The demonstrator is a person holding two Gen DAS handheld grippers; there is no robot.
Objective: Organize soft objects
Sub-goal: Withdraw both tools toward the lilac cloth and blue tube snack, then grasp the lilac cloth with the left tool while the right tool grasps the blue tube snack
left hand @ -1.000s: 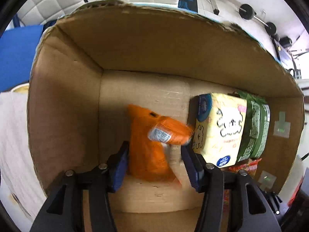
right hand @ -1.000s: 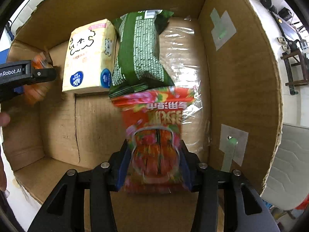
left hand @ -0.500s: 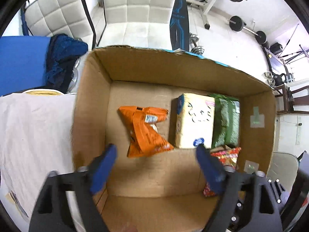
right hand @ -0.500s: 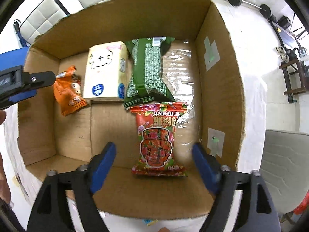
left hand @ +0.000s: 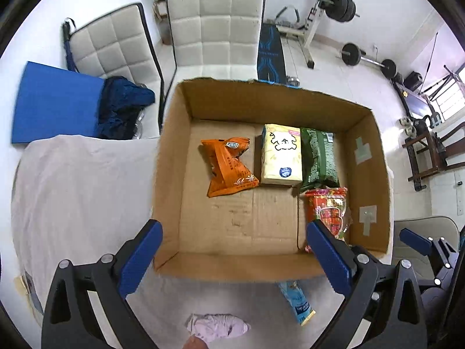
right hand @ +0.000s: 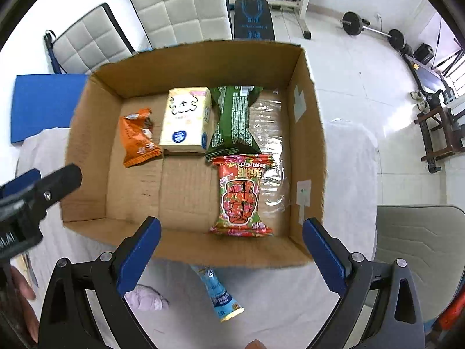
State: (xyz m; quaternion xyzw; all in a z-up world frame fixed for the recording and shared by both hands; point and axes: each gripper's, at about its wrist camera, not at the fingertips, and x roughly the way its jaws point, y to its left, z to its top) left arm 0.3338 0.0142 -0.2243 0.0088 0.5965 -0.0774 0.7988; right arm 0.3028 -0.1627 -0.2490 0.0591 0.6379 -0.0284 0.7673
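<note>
An open cardboard box [left hand: 171, 174] [right hand: 308, 133] stands on the cloth-covered table. Inside lie an orange snack bag [left hand: 229, 168] [right hand: 138, 139], a yellow tissue pack [left hand: 280, 154] [right hand: 186, 122], a green packet [left hand: 319, 154] [right hand: 235, 119] and a red snack bag [left hand: 328, 209] [right hand: 241, 195]. My left gripper [left hand: 232, 257] is open and empty above the box's near wall. My right gripper [right hand: 231, 257] is open and empty, also above the near wall. A light blue packet [left hand: 296, 302] [right hand: 221, 293] and a crumpled lilac cloth [left hand: 215, 327] [right hand: 145, 298] lie on the table in front of the box.
The table wears a pale cloth [left hand: 72, 189]. Two white padded chairs [left hand: 215, 29] stand behind the box, with a blue mat [left hand: 55, 101] and dark clothing [left hand: 122, 101] at the left. Gym weights stand at the back right. A grey chair [right hand: 418, 247] is at the right.
Both grippers let go of their bags, the left the orange one and the right the red one, opened wide and drew back up out of the box.
</note>
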